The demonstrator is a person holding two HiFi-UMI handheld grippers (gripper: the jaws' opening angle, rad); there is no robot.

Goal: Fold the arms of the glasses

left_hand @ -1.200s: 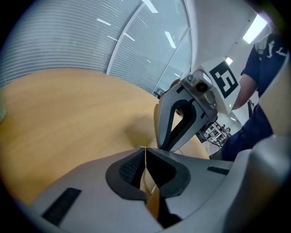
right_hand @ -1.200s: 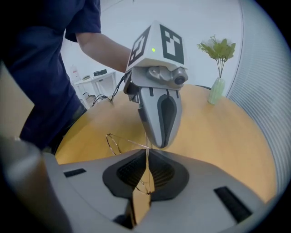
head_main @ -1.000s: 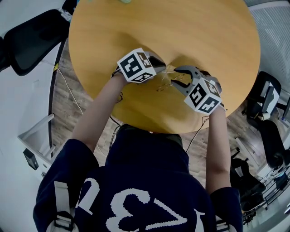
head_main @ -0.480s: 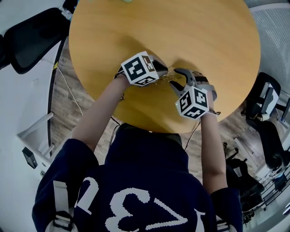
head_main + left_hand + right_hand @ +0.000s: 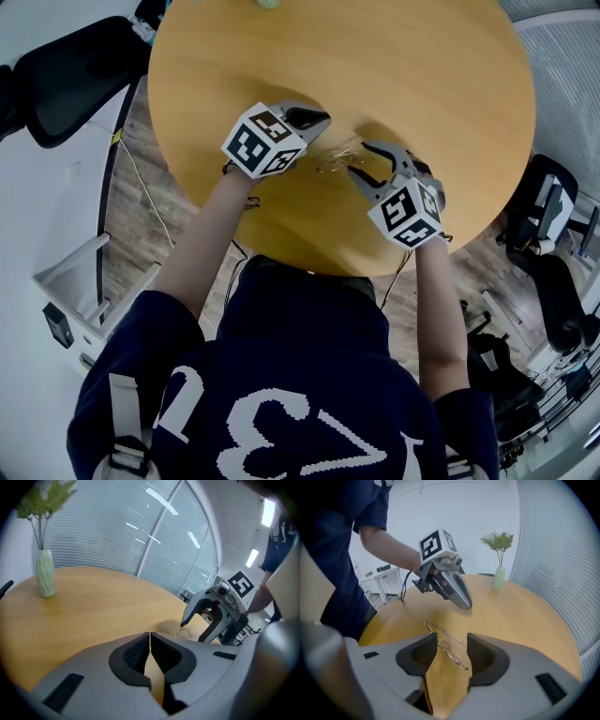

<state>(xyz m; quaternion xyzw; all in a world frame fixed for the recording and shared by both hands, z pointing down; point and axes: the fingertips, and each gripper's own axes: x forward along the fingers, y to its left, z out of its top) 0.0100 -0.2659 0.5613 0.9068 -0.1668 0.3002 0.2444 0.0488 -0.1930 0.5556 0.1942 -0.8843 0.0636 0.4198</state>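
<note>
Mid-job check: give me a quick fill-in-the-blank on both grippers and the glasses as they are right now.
The left gripper is ___, with nothing between its pads.
The right gripper is ___, its pads clear of the glasses.
The glasses lie on the table, held by ___ gripper.
Missing words: shut; open; neither.

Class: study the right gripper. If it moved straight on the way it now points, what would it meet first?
The right gripper, jaws open, points down at the thin wire-framed clear glasses lying just ahead between them. It would probably meet those first, then the round wooden table beneath.
</note>
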